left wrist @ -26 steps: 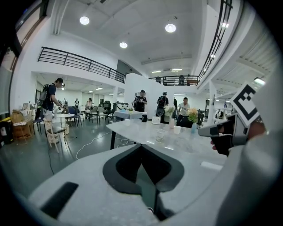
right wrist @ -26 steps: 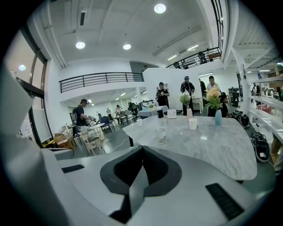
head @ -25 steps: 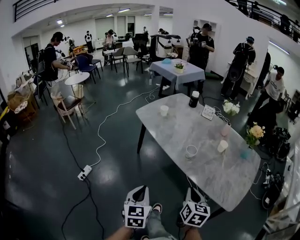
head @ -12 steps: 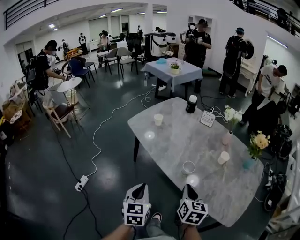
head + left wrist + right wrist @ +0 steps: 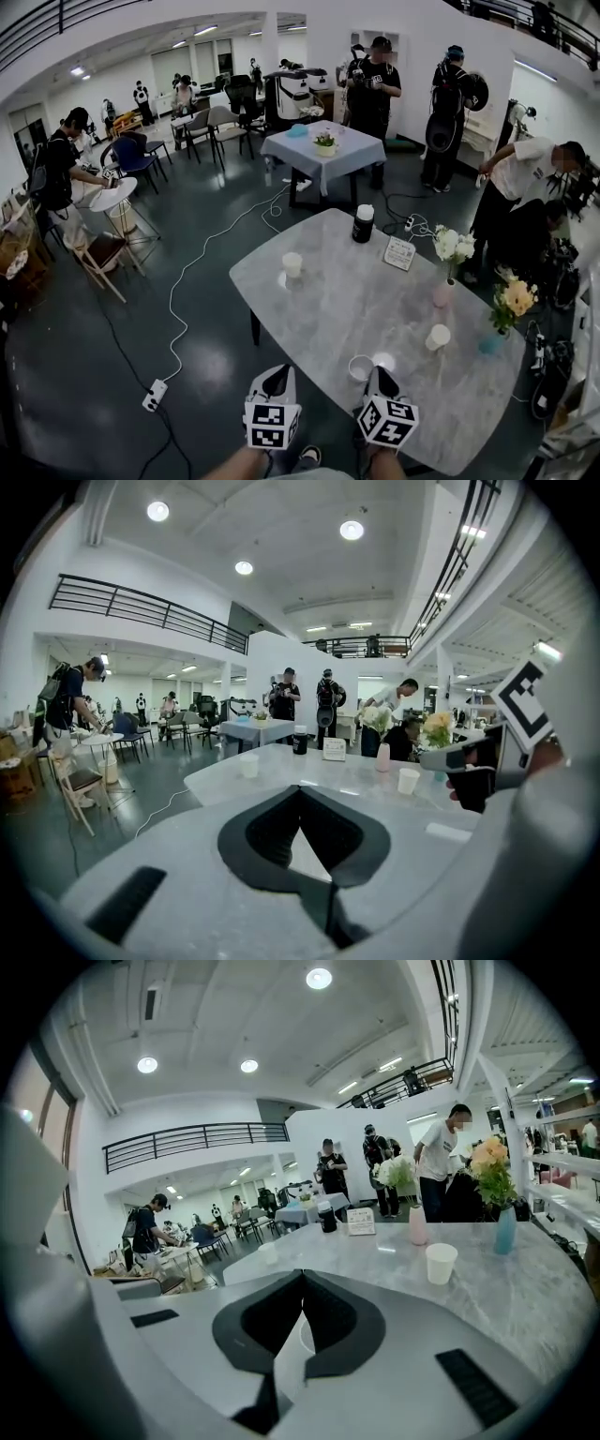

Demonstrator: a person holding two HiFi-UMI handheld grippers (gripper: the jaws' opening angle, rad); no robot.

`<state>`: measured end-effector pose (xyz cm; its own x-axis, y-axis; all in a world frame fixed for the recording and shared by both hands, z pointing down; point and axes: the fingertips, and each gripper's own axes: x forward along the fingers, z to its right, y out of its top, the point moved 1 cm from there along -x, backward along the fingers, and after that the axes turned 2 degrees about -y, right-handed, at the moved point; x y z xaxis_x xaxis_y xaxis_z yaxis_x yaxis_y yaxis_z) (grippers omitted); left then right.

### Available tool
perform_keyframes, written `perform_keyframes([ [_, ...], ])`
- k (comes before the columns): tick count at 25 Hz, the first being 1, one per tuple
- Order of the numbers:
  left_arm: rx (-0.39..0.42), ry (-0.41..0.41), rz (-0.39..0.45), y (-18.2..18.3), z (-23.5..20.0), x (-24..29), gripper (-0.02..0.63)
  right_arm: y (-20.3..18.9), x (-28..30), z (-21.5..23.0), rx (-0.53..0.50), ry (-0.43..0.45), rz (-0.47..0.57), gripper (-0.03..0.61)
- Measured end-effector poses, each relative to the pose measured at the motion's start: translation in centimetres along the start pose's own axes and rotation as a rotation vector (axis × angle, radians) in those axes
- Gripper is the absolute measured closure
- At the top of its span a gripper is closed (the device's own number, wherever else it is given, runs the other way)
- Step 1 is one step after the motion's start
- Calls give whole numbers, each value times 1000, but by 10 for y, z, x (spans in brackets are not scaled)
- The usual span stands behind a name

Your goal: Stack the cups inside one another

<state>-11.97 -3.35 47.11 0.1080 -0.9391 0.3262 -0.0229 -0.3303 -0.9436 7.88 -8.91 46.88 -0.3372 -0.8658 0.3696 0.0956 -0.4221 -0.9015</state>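
Grey marble-look table (image 5: 328, 309) fills the head view, and three cups stand on it, well apart. I see a far white paper cup (image 5: 292, 264) by the left edge, a right-hand white paper cup (image 5: 437, 337) near the pink vase (image 5: 442, 293), and a near white paper cup (image 5: 360, 368) just ahead of my right gripper (image 5: 378, 377). My left gripper (image 5: 278, 375) hangs beside it, off the table's near edge.

From the left gripper view, the jaws are pressed together with nothing between them. The far and right-hand cups stand beyond on the tabletop.

From the right gripper view, those jaws are likewise closed and empty, and a curved cup rim shows just past their tips.

No cup sits inside another, so I judge this the approach to the first pick. Next I would need to part the right jaws, straddle the near cup's wall, and close gently, since thin paper would likely crumple.
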Motion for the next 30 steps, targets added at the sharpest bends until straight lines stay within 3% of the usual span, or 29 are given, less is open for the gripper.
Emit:
perform_keyframes([
  [10, -3, 4, -10, 11, -22, 46, 615, 19, 47, 4, 18, -11, 1, 572],
  [16, -12, -37, -34, 11, -22, 70, 615, 20, 54, 14, 37, -56, -13, 572],
  [22, 17, -165, -37, 23, -23, 113, 615, 27, 65, 25, 85, -177, 11, 572],
  [30, 151, -376, -38, 54, -35, 180, 615, 44, 98, 14, 172, -341, 100, 572],
])
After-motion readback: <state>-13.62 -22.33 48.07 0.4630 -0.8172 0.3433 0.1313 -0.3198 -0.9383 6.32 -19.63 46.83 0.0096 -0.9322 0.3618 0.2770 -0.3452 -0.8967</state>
